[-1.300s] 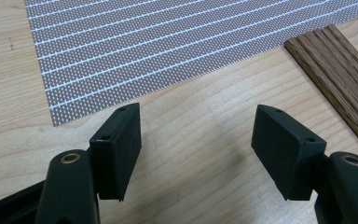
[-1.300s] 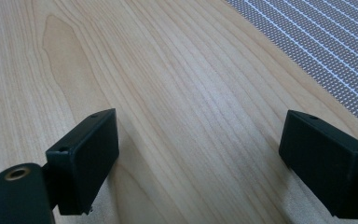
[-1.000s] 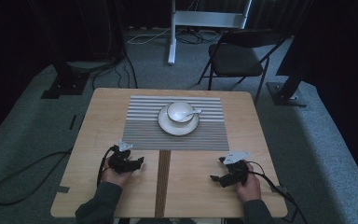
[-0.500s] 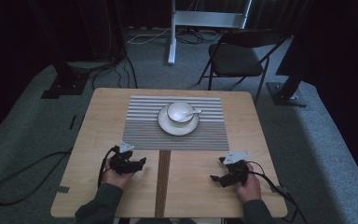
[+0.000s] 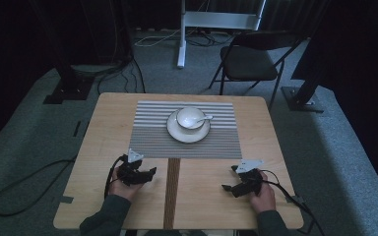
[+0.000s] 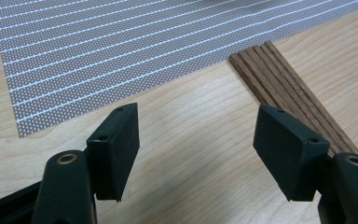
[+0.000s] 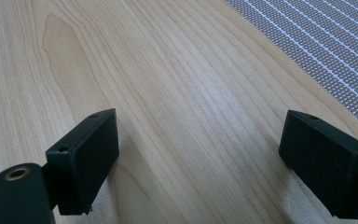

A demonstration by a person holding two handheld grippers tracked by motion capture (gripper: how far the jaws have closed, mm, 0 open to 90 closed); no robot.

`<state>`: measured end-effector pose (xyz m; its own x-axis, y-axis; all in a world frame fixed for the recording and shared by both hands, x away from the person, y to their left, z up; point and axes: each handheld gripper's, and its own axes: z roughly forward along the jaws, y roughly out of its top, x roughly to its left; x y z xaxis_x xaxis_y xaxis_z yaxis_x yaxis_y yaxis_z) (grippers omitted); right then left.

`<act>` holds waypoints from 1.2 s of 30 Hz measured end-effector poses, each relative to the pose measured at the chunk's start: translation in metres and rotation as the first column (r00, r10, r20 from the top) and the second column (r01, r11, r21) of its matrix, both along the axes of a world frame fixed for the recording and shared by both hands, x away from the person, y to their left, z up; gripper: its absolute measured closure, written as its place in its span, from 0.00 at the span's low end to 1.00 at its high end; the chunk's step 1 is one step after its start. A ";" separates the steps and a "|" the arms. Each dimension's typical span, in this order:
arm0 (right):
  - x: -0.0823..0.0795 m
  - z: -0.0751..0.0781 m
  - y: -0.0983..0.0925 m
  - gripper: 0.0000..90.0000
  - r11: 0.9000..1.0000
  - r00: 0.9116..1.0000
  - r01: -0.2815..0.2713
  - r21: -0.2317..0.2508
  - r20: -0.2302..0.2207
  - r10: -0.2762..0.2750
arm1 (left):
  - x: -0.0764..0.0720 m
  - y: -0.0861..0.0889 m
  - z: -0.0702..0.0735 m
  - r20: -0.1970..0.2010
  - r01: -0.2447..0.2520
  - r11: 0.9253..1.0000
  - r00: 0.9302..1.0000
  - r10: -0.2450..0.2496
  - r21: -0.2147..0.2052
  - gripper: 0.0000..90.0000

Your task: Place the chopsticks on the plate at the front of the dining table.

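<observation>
A white bowl with a spoon in it stands on a white saucer, on a grey striped placemat at the table's far middle. A dark wooden strip runs from the mat's near edge toward me. My left gripper rests on the table left of that strip, open, nothing between its jaws. In the left gripper view the placemat and strip lie ahead of the left gripper. My right gripper rests right of the strip, open and empty; the right gripper faces bare wood.
The light wooden table has edges close behind both hands. A folding chair stands beyond the far right corner. Stand bases and cables lie on the carpet around the table.
</observation>
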<state>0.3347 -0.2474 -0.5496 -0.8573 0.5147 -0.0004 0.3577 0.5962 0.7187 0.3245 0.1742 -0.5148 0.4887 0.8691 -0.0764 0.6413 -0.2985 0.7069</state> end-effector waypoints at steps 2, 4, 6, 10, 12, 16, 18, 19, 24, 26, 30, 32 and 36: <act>0.000 0.000 0.000 0.13 1.000 1.000 0.000 0.000 0.000 0.000 | -0.001 -0.001 0.000 0.002 0.001 1.000 1.000 -0.001 -0.001 0.36; 0.000 0.000 0.000 0.13 1.000 1.000 0.000 0.000 0.000 0.000 | -0.002 -0.002 0.001 0.003 0.006 1.000 1.000 -0.006 -0.008 0.36; 0.000 0.000 0.000 0.13 1.000 1.000 0.000 0.000 0.000 0.000 | -0.003 -0.003 0.001 0.005 0.009 1.000 1.000 -0.009 -0.007 0.36; 0.000 0.000 0.000 0.13 1.000 1.000 0.000 0.000 0.000 0.000 | -0.004 -0.005 0.001 0.005 0.014 1.000 1.000 -0.013 -0.006 0.36; 0.000 0.000 0.000 0.13 1.000 1.000 0.000 -0.001 0.000 0.000 | -0.005 -0.006 0.001 0.007 0.020 1.000 1.000 -0.020 -0.003 0.36; 0.000 0.000 0.000 0.13 1.000 1.000 0.000 -0.001 0.000 0.000 | -0.007 -0.008 0.001 0.008 0.026 1.000 1.000 -0.026 -0.002 0.36; 0.000 0.000 0.000 0.13 1.000 1.000 0.000 -0.001 0.000 0.000 | -0.008 -0.009 0.001 0.006 0.029 1.000 1.000 -0.029 0.001 0.36; 0.000 0.000 0.000 0.13 1.000 1.000 0.000 0.000 0.000 0.000 | -0.008 -0.010 0.001 0.005 0.033 0.999 0.999 -0.033 0.001 0.36; 0.000 0.000 0.000 0.13 1.000 1.000 0.000 -0.001 0.001 0.000 | -0.011 -0.012 0.001 0.006 0.039 0.999 0.999 -0.039 0.002 0.36; 0.000 0.000 0.000 0.13 1.000 1.000 0.000 0.000 0.000 0.000 | -0.012 -0.013 0.001 0.008 0.041 0.999 0.999 -0.041 0.003 0.36; 0.000 0.000 0.000 0.13 1.000 1.000 0.000 0.000 0.000 0.000 | -0.013 -0.015 0.001 0.008 0.049 0.999 0.999 -0.049 0.007 0.36; 0.000 0.000 0.000 0.13 1.000 1.000 0.000 -0.001 0.000 0.000 | -0.014 -0.016 0.001 0.007 0.053 0.999 0.999 -0.053 0.010 0.36; 0.000 0.000 0.000 0.13 1.000 1.000 0.000 0.000 0.000 0.000 | -0.015 -0.018 0.001 0.006 0.058 0.998 0.998 -0.058 0.011 0.36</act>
<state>0.3347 -0.2474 -0.5496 -0.8574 0.5146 -0.0005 0.3576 0.5964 0.7186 0.3092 0.1560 -0.5141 0.5389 0.8400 -0.0638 0.6182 -0.3429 0.7073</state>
